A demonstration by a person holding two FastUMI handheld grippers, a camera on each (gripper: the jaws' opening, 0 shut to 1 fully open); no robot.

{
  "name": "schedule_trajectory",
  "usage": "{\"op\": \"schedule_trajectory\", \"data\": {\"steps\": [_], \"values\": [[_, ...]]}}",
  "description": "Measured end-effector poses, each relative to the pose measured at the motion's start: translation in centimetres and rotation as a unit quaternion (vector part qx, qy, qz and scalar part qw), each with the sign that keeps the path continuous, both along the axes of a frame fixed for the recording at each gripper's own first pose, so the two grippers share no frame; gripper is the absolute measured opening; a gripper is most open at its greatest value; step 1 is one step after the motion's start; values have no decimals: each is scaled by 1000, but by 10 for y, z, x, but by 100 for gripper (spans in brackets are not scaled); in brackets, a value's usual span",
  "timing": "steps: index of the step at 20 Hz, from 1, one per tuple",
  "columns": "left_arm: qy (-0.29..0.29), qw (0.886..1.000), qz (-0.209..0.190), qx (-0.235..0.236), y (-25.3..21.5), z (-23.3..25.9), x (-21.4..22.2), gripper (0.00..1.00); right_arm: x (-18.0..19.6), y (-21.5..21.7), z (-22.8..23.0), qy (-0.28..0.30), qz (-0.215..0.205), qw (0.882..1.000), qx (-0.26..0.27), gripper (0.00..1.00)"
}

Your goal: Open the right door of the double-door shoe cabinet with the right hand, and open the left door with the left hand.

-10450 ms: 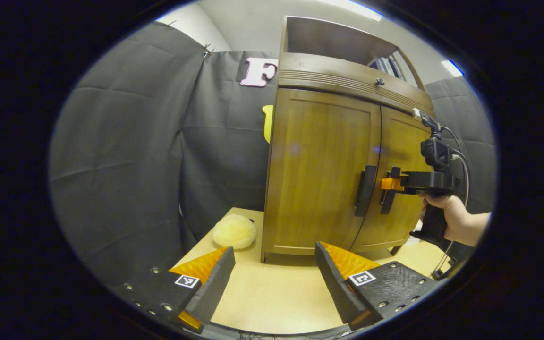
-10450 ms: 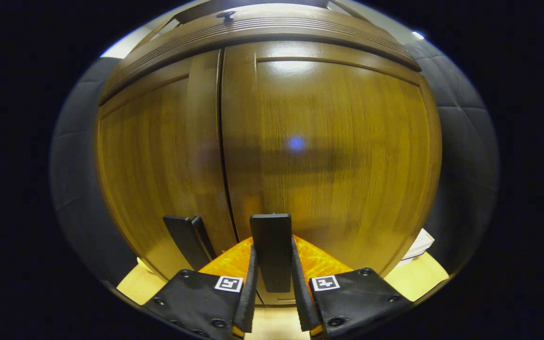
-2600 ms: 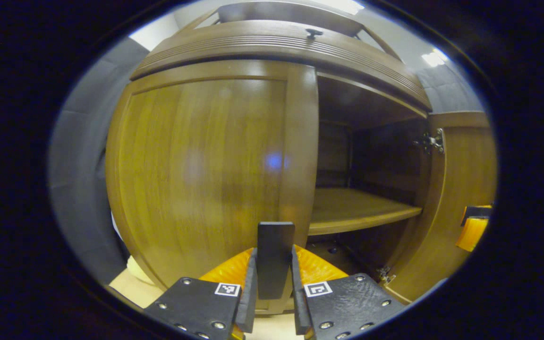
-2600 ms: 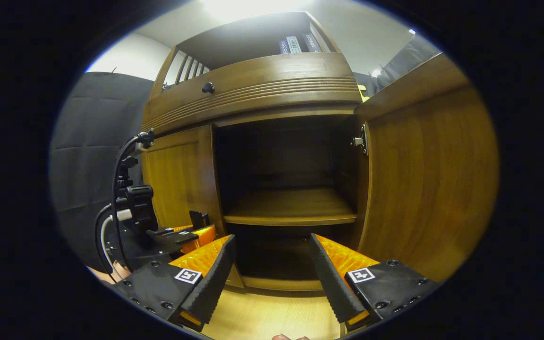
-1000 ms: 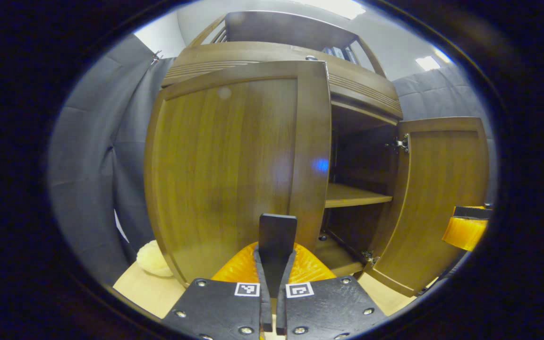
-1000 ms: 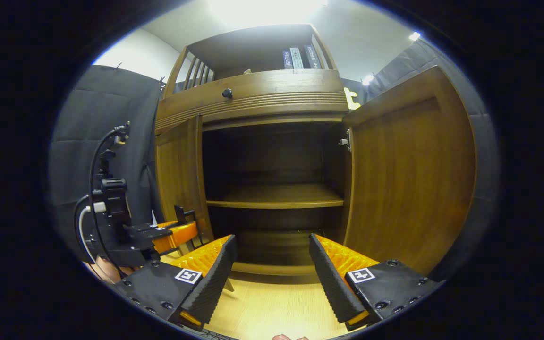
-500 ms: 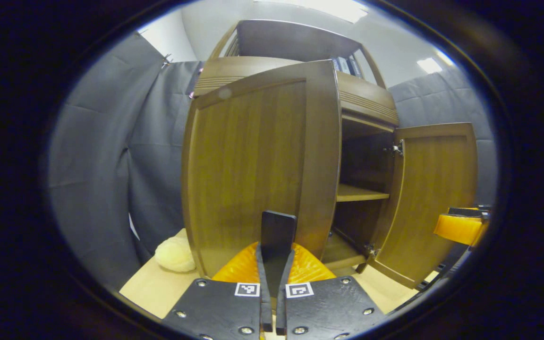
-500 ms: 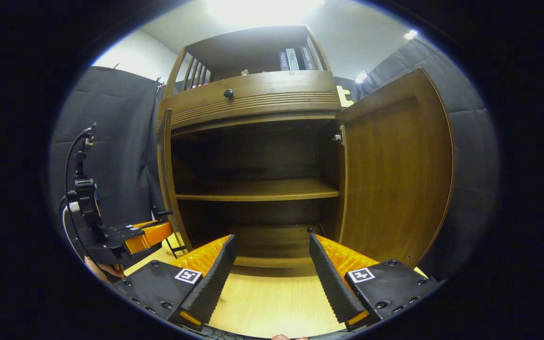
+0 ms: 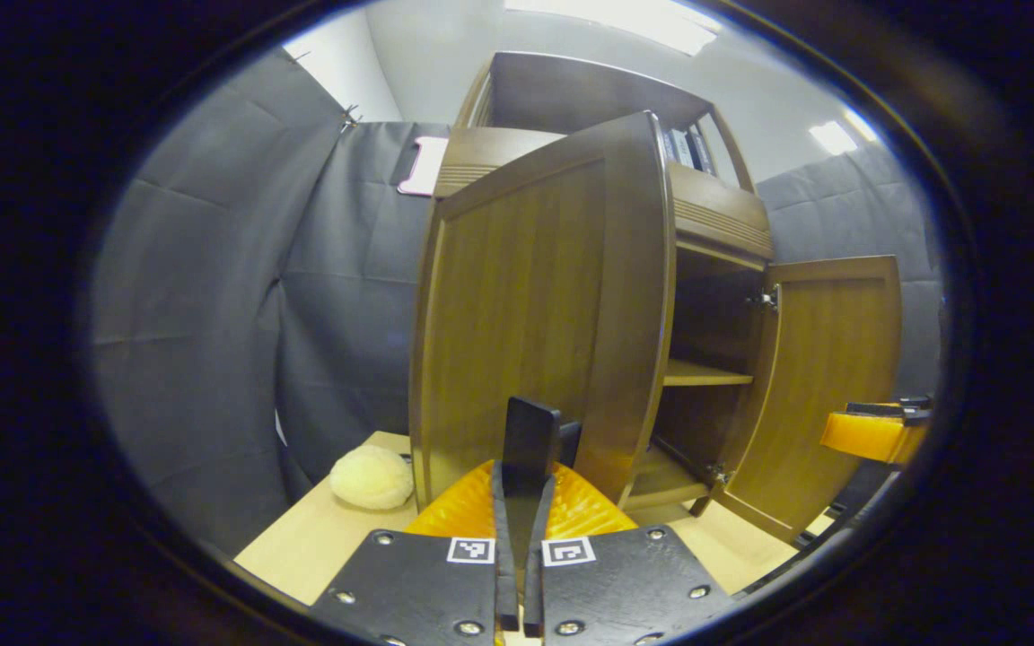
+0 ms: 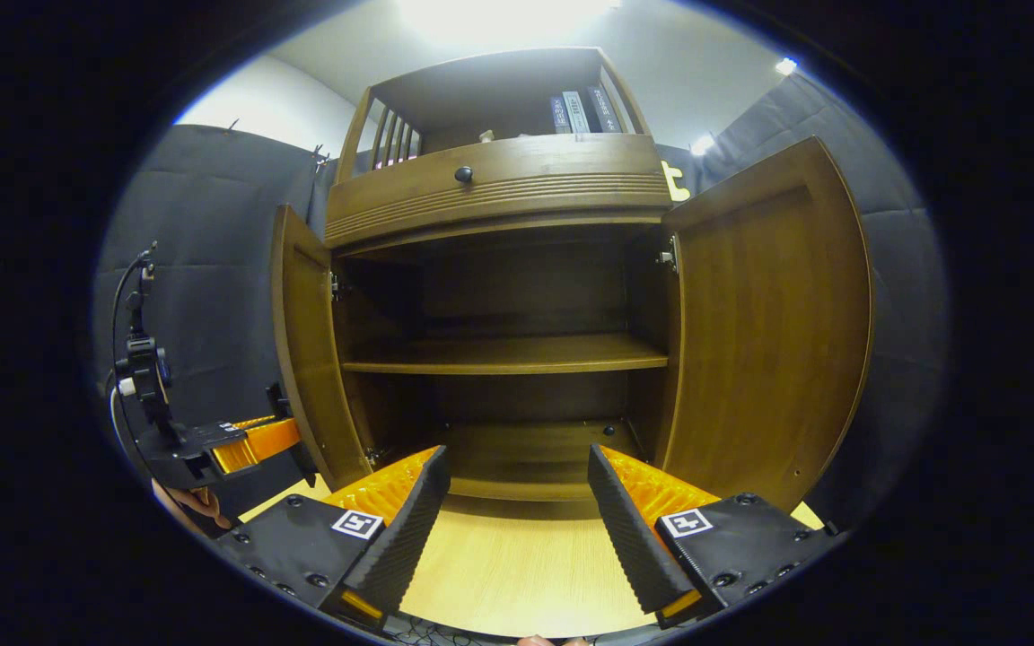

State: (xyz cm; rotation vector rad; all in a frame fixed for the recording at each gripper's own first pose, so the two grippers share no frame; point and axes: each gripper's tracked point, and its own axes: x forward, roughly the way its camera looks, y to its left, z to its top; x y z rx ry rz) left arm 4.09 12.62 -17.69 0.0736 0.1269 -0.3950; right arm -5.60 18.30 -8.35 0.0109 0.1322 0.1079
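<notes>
The wooden shoe cabinet [image 10: 499, 197] stands on the light table with both doors swung out. In the left gripper view my left gripper [image 9: 524, 475] is shut on the dark handle [image 9: 528, 438] of the left door [image 9: 535, 305], which stands wide open. The right door [image 10: 768, 323] is open too, its inner face towards me. My right gripper [image 10: 517, 502] hangs open in front of the cabinet's lower compartment, holding nothing. In the right gripper view the left gripper [image 10: 248, 444] sits at the left door's edge [image 10: 302, 359]. The right gripper [image 9: 871, 431] shows at the far right of the left gripper view.
An inner shelf [image 10: 503, 354] divides the bare cabinet interior. Books [image 10: 580, 112] stand in the top open compartment above a drawer knob [image 10: 463, 174]. A pale fluffy ball [image 9: 372, 477] lies on the table [image 10: 517, 574] left of the cabinet. Black cloth walls surround the booth.
The left door has swung further outward with my left gripper shut on its handle. The right gripper stays open and has hardly moved.
</notes>
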Motion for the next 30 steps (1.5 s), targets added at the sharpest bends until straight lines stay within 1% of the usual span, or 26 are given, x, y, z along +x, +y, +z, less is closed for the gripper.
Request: {"op": "schedule_trajectory", "data": {"steps": [2,3,6,7,8,9,11,12,14,15,16,17,18,20,22,23,24,25,26,30], "values": [[-5,1000,-1,5,16,5,-3,6,-4,3,-2,5,4,1000,4,93],[-9,1000,-1,6,27,8,-3,4,-5,4,-3,7,6,1000,5,93],[-23,1000,1,-5,67,20,-3,2,-7,5,-8,18,10,1000,-1,93],[-27,1000,-2,-9,78,25,-2,5,-8,6,-11,22,12,1000,-3,93],[-30,999,-8,-12,89,27,0,3,-9,8,-12,27,15,1000,-3,93],[-30,999,-14,-13,98,28,3,5,-9,10,-13,33,18,999,-4,93],[-33,999,-26,-15,115,31,5,5,-8,16,-10,34,25,999,-9,93],[-32,999,-31,-14,123,34,6,2,-7,19,-8,33,27,999,-12,93],[-28,999,-40,-11,138,37,15,4,-3,24,-6,36,33,999,-16,93],[-27,999,-43,-12,145,39,19,1,-2,28,-6,37,34,999,-18,93],[-30,998,-45,-11,151,42,22,2,-1,30,-5,39,36,998,-19,93],[-32,998,-46,-8,157,46,25,4,1,33,-6,42,38,998,-18,93],[-35,998,-51,-8,162,49,26,2,2,36,-6,44,40,998,-18,93],[-33,997,-63,-15,166,52,28,2,5,39,-5,47,42,998,-20,93],[-34,997,-67,-11,168,51,28,2,9,40,-5,52,42,998,-21,93],[-35,997,-68,-10,167,51,26,1,10,39,-4,52,39,998,-19,93],[-37,997,-67,-11,167,52,26,2,11,38,-2,51,36,998,-17,97],[-37,997,-66,-12,168,52,25,2,12,36,-1,50,31,998,-14,93],[-38,997,-63,-15,170,51,25,2,14,33,2,48,28,998,-13,92],[-38,998,-52,-18,178,52,19,1,19,21,7,41,15,999,-18,93]]}}
